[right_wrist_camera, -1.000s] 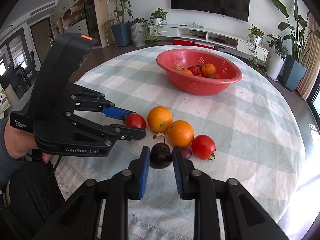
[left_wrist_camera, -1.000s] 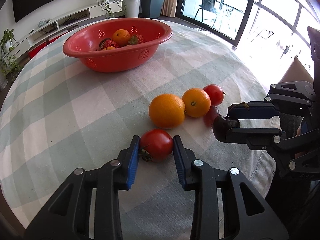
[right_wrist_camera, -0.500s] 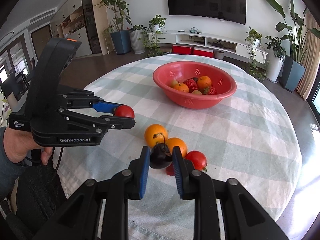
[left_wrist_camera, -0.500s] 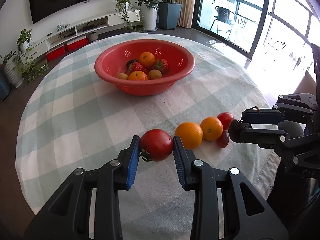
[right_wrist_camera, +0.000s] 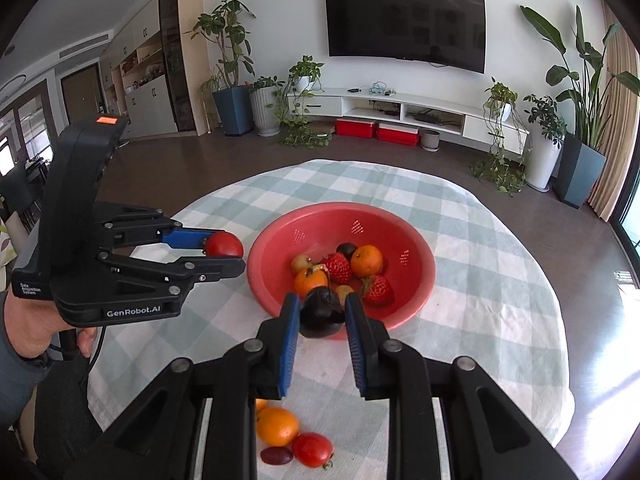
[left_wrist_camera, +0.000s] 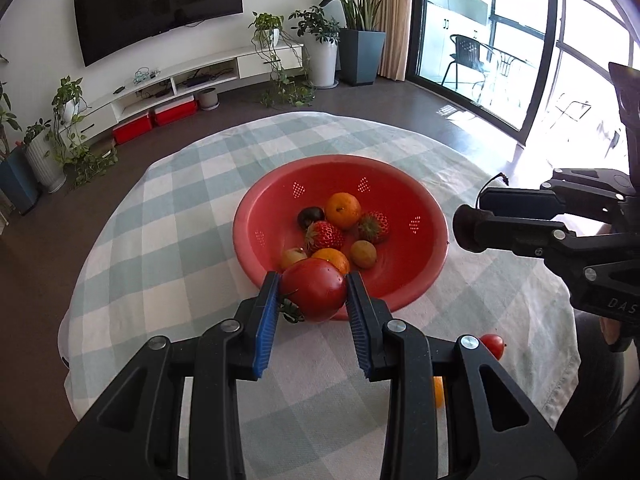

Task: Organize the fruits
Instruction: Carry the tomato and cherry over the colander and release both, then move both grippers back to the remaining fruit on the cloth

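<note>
My left gripper (left_wrist_camera: pixel 313 294) is shut on a red tomato (left_wrist_camera: pixel 314 288), held in the air at the near rim of the red basket (left_wrist_camera: pixel 432 216). In the right wrist view the same left gripper (right_wrist_camera: pixel 224 254) hangs just left of the basket (right_wrist_camera: pixel 420 248). My right gripper (right_wrist_camera: pixel 322 312) is shut on a dark cherry (right_wrist_camera: pixel 322 314) with a stem, above the basket's near rim. The basket holds oranges, strawberries, a dark cherry and small yellowish fruits. An orange (right_wrist_camera: pixel 277 426), a red tomato (right_wrist_camera: pixel 312 449) and a purple grape (right_wrist_camera: pixel 276 456) lie on the cloth below my right gripper.
The round table wears a green-and-white checked cloth (left_wrist_camera: pixel 160 240). A person's hand (right_wrist_camera: pixel 28 324) grips the left tool at the left edge of the right wrist view. Beyond the table stand a TV wall, a low shelf, potted plants and glass doors.
Both grippers rose from the near cloth and moved forward to the basket, each carrying its fruit. The loose oranges and tomato have dropped to the bottom of both views.
</note>
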{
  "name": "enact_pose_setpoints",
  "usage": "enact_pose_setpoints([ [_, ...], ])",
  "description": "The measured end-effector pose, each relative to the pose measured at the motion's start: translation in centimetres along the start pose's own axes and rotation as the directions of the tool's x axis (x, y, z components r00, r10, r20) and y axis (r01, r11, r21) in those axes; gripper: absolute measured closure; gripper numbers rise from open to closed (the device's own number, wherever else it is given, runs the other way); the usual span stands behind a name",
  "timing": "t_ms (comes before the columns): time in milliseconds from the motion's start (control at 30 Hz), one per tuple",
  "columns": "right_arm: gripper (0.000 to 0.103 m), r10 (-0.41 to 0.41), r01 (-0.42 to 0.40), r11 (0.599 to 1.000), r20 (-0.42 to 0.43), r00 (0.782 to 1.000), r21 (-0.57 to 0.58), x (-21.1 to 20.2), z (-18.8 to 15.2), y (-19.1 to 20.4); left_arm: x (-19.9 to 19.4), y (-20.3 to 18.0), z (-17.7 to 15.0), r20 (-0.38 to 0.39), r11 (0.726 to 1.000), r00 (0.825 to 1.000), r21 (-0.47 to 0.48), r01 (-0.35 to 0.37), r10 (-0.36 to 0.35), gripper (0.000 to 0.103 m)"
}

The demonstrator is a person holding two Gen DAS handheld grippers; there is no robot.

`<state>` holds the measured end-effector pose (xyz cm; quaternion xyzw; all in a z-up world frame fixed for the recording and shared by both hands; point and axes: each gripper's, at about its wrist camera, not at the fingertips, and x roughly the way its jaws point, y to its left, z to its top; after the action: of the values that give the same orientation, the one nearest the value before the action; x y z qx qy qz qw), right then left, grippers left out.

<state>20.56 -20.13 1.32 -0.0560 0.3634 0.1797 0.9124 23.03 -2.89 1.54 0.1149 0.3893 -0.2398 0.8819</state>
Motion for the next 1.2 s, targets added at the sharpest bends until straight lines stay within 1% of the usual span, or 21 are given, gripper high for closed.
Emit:
enact_pose_setpoints([
  [167,0.078,0.008,-0.007,1.0,-0.04,0.999,0.016,3.8,1.9,-1.7,2.5,0.3,2.3,-0.016,1.0,1.0,0.01,-0.013,0.014,0.072],
  [267,0.078,0.008,-0.006,1.0,-0.067,0.998,0.021,5.9,2.2,-2.2,4.3,0.5,3.2,-0.026,1.0,0.999,0.014,-0.02,0.021,0.072],
  [400,0.078,0.003,0.0,1.0,-0.097,0.995,0.023,8.1,2.1,-2.7,5.9,0.4,3.5,-0.033,1.0,0.999,0.014,-0.021,0.021,0.072],
  [667,0.077,-0.021,0.026,0.999,-0.139,0.99,0.034,10.5,1.7,-3.5,8.9,0.7,3.4,-0.064,1.0,0.998,-0.002,-0.029,0.029,0.072],
  [933,0.076,-0.038,0.039,0.999,-0.164,0.986,0.005,11.5,1.4,-3.3,10.2,0.8,2.7,-0.08,1.0,0.997,-0.01,-0.022,0.022,0.072],
  [1000,0.074,-0.047,0.046,0.999,-0.169,0.984,-0.012,11.5,1.2,-3.0,10.1,0.7,2.4,-0.077,1.0,0.997,-0.006,-0.025,0.025,0.066],
  [1067,0.074,-0.044,0.045,0.999,-0.166,0.985,-0.003,11.3,1.1,-3.2,10.1,0.9,2.3,-0.075,0.999,0.997,-0.016,-0.033,0.032,0.055],
  [1133,0.073,-0.043,0.046,0.999,-0.165,0.985,0.011,11.2,1.0,-3.4,10.0,1.0,2.2,-0.066,0.999,0.997,-0.021,-0.029,0.028,0.049],
  [1200,0.071,-0.052,0.053,0.999,-0.163,0.985,0.006,11.0,1.1,-3.4,9.8,0.8,2.2,-0.064,0.999,0.997,-0.018,-0.033,0.032,0.047],
])
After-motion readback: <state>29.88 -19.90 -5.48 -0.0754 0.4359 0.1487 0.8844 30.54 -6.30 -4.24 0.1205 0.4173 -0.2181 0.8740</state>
